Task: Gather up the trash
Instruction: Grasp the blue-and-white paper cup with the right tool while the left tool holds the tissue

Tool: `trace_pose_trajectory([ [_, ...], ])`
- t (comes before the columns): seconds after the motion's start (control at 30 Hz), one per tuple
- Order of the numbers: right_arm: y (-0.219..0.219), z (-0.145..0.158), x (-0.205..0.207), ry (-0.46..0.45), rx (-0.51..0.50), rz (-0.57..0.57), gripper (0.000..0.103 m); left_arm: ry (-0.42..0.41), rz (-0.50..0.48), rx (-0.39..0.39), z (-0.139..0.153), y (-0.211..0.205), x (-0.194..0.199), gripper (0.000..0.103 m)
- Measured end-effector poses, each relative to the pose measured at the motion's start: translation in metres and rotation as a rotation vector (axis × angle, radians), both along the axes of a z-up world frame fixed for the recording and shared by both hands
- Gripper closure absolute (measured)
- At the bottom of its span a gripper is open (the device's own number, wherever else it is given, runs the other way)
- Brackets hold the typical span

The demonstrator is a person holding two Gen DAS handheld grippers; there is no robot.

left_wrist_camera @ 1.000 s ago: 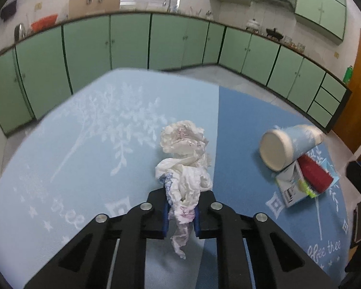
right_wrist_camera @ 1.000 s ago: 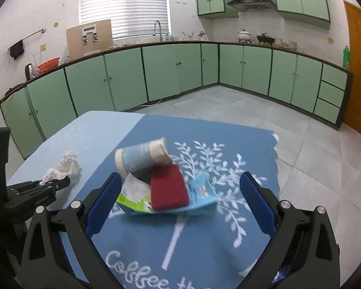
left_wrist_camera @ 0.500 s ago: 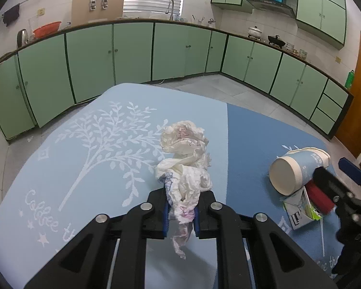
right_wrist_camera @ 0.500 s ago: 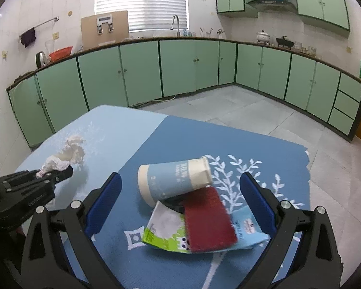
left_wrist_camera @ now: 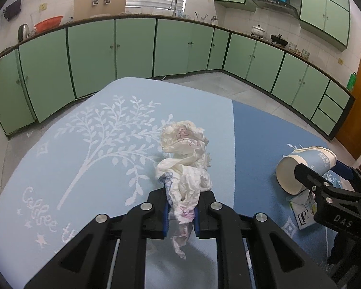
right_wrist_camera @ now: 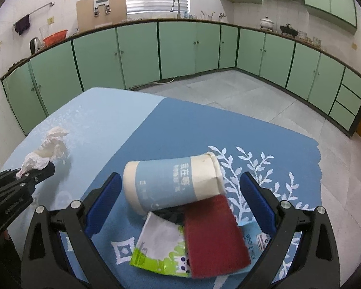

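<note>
Left tongs (left_wrist_camera: 180, 213) clenched on crumpled tissue (left_wrist_camera: 184, 166); right tongs (right_wrist_camera: 180, 203) released, straddling toppled paper cup (right_wrist_camera: 172, 184) mid-desk.

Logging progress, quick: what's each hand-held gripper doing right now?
Left hand-held gripper: shut on crumpled tissue.
Right hand-held gripper: open, holding nothing, around paper cup.

Trash on the table (right_wrist_camera: 252, 120)

A cup (right_wrist_camera: 173, 183) is laid sideways behind a pad (right_wrist_camera: 214, 236) and carton (right_wrist_camera: 156, 248); tissue (right_wrist_camera: 48, 149) is seen far left, well apart.
</note>
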State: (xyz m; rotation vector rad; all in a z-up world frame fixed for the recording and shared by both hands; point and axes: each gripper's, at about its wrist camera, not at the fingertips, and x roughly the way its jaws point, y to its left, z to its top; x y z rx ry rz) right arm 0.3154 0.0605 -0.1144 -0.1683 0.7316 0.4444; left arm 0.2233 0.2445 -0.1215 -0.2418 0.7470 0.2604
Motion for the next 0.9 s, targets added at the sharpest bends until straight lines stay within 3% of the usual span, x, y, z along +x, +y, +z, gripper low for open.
trace_pose_trajectory([
  [0.07,-0.001,-0.002,0.001,0.011,0.008,0.007,0.013,0.001,-0.001,0.0,0.0,0.0,0.001,0.088],
  [0.1,-0.001,-0.002,0.001,0.019,0.018,0.02,0.026,0.002,-0.002,0.001,0.0,0.0,0.001,0.088],
  [0.2,-0.001,-0.001,-0.002,0.016,0.015,0.036,0.028,0.002,-0.003,0.003,-0.001,0.0,0.001,0.088],
  [0.57,-0.018,0.029,-0.022,-0.066,0.1,0.053,0.03,-0.031,-0.018,0.017,0.012,-0.007,-0.008,0.088],
  [0.9,-0.049,0.065,-0.053,-0.119,0.161,0.035,0.03,-0.102,-0.062,0.039,0.045,-0.033,-0.026,0.088],
])
